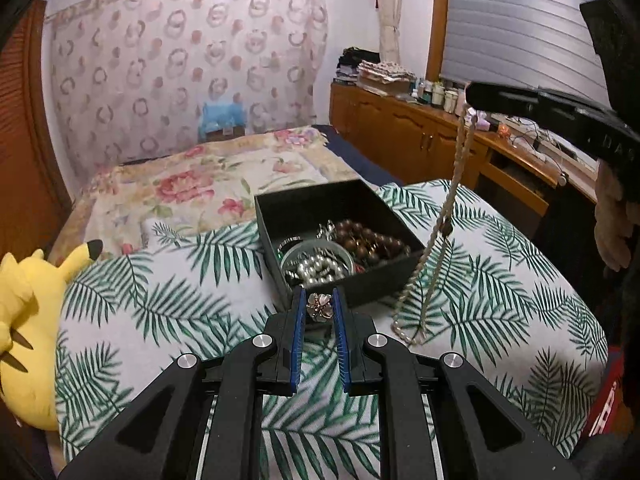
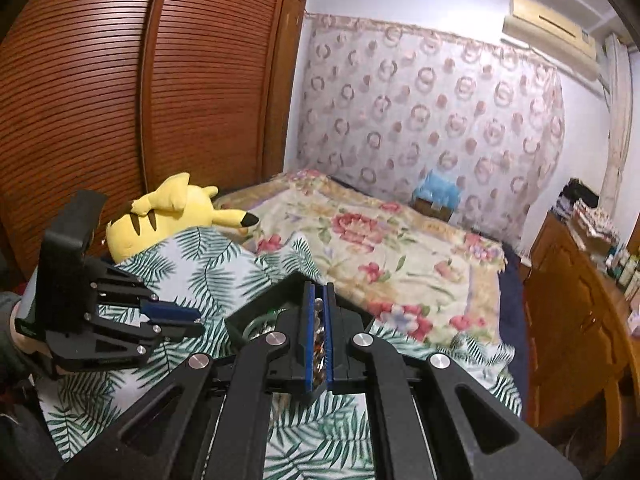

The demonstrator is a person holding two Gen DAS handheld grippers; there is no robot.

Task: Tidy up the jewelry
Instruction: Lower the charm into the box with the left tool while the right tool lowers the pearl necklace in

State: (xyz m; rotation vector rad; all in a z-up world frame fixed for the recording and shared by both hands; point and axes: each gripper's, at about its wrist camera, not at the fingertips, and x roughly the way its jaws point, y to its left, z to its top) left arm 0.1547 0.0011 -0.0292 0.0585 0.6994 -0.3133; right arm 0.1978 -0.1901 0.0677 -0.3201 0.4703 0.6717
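Note:
My left gripper [image 1: 319,307] is shut on a flower-shaped ring [image 1: 319,305] and holds it just in front of the near wall of a black jewelry box [image 1: 372,286]. The box holds brown beads [image 1: 366,242], pearls [image 1: 318,269] and other pieces. My right gripper [image 2: 319,304] is shut on a long pearl necklace [image 1: 448,216]. The necklace hangs from the gripper's tip [image 1: 472,94] high at the right, and its lower end touches the leaf-print cushion [image 1: 412,330] right of the box. The left gripper also shows in the right wrist view [image 2: 188,318].
The box sits on a leaf-print cushion [image 1: 168,300] on a floral bed [image 1: 192,184]. A yellow plush toy [image 1: 24,312] lies at the left. A wooden dresser [image 1: 432,140] with bottles runs along the right wall. A wooden wardrobe [image 2: 120,80] stands left.

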